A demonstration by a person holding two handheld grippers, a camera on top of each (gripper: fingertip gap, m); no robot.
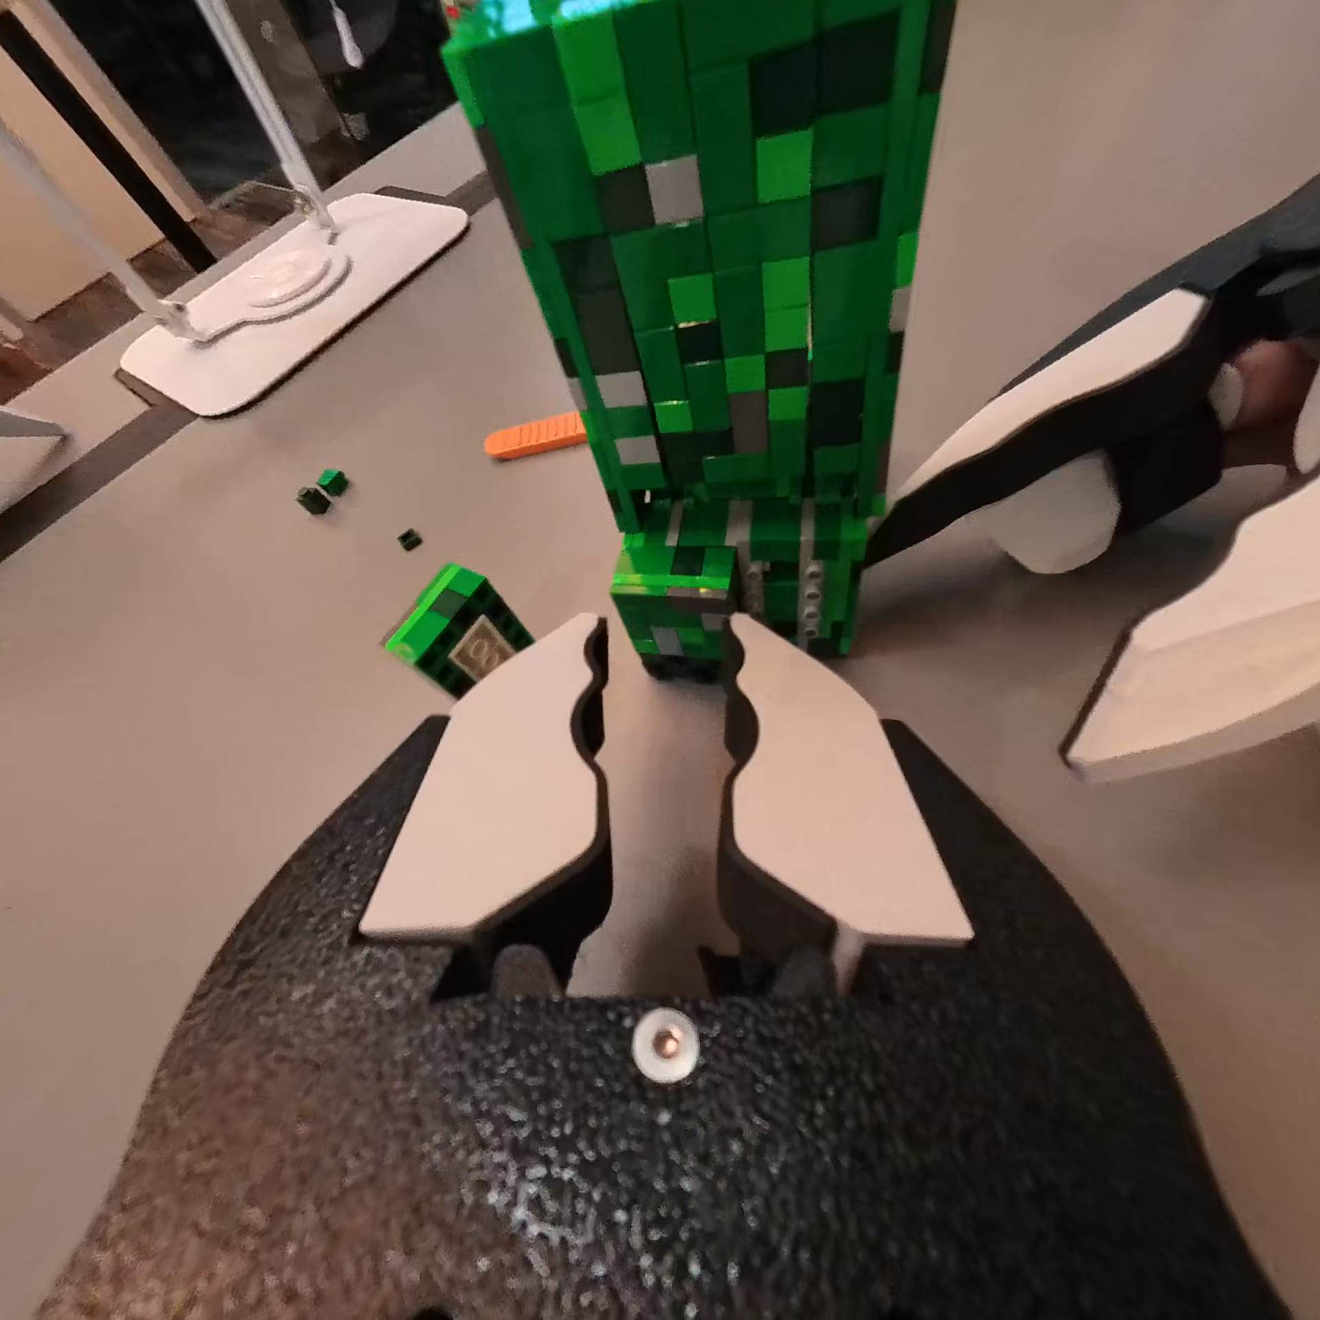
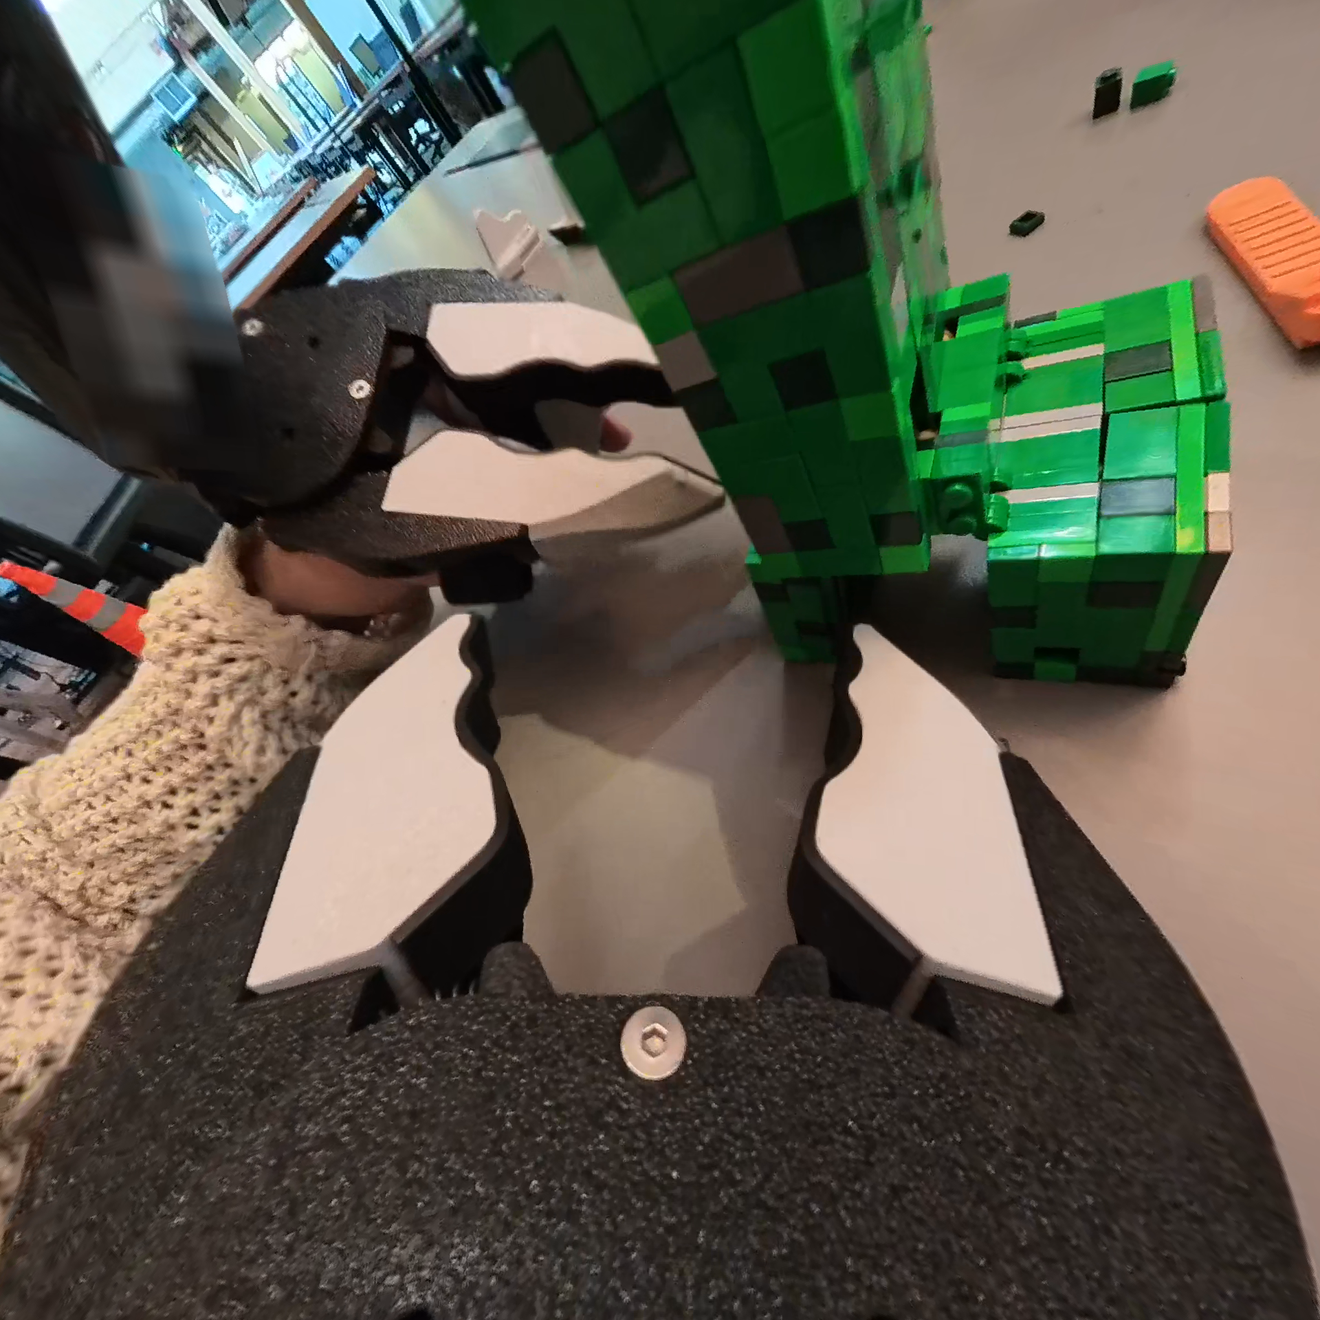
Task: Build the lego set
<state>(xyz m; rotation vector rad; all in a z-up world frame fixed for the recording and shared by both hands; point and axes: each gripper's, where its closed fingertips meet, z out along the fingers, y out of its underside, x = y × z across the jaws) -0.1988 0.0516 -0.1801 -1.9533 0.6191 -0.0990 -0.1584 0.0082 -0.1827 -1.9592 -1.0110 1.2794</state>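
Note:
A tall green pixel-pattern lego figure (image 1: 721, 286) stands on the grey table; it also fills the top of the right wrist view (image 2: 750, 286). My left gripper (image 1: 668, 636) is closed to a narrow gap on a small green leg block (image 1: 675, 607) at the figure's base. From the right wrist view the left gripper (image 2: 689, 439) reaches the figure's lower body, and the held block is hidden. A larger green leg block (image 2: 1107, 486) hangs on hinge pieces at the figure's base. My right gripper (image 2: 664, 643) is wide open and empty beside the base (image 1: 968, 653).
A loose green block (image 1: 457, 628) lies left of my left fingers. Small loose pieces (image 1: 321, 489) (image 2: 1136, 86) and an orange brick separator (image 1: 536, 434) (image 2: 1264, 257) lie farther back. A white stand base (image 1: 286, 307) with clear posts is at the far left. A knit sleeve (image 2: 143, 750) holds the left gripper. The orange brick separator (image 2: 1264, 257) is about 15 cm from both grippers' fingertips. My left wrist view (image 1: 556, 434) looks at it from another angle.

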